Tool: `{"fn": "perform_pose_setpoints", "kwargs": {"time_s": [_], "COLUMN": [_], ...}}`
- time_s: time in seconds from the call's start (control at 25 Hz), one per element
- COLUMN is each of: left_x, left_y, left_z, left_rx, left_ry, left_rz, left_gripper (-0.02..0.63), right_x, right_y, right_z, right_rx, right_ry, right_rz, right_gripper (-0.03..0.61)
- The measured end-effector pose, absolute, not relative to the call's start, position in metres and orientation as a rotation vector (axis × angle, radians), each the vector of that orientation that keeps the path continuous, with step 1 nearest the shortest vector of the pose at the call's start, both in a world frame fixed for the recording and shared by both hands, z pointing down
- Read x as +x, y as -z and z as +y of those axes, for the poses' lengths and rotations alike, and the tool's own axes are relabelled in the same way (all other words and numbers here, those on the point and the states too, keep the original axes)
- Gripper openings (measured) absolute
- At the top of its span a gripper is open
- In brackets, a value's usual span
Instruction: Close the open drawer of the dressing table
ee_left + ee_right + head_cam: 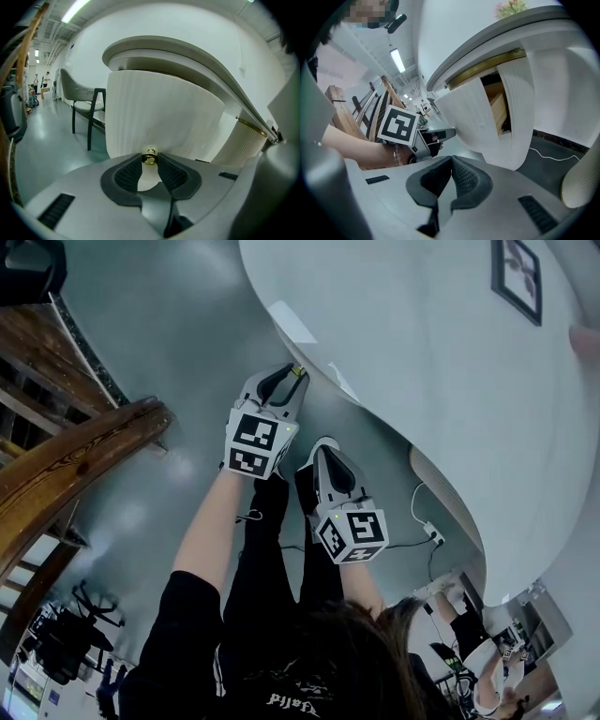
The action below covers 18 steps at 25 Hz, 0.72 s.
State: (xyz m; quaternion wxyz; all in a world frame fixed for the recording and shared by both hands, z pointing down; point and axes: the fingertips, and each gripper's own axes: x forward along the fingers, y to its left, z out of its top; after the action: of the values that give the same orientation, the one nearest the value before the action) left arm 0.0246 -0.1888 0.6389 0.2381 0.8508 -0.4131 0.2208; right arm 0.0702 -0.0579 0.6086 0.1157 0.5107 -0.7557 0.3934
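Note:
The dressing table's drawer front [159, 112] is white and ribbed, with a small brass knob [150, 157] at its lower middle. My left gripper [150, 160] is shut on that knob, one pad on each side. In the right gripper view the same drawer [476, 119] stands pulled out from under the tabletop [487, 47], and its wooden inside [498, 108] shows. My right gripper [450, 161] hangs shut and empty, a little short of the drawer, beside the left gripper [433, 137]. From the head view, both grippers, left [298, 373] and right [322, 446], sit at the edge of the white table [403, 352].
A dark-legged chair [86, 110] stands left of the table. A wooden railing [75, 465] runs at the left. A cable with a power strip [432, 533] lies on the grey floor. A framed picture [517, 277] hangs above the table, and a mirror [506, 634] is at the lower right.

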Motion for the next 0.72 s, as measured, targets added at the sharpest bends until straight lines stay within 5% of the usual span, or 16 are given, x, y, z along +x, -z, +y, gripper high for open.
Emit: {"fn": "perform_pose_setpoints", "kwargs": {"time_s": [0.72], "left_x": [0.036], "left_y": [-0.637], "left_z": [-0.204], "left_rx": [2.34], "left_ry": [-0.59], "left_rz": [-1.128], "left_gripper": [0.117], "right_x": [0.084], "right_y": [-0.601], "right_z": [-0.079], "right_rx": [1.611], "right_ry": [-1.138], "right_rz": [-2.183], "right_gripper": [0.026]}}
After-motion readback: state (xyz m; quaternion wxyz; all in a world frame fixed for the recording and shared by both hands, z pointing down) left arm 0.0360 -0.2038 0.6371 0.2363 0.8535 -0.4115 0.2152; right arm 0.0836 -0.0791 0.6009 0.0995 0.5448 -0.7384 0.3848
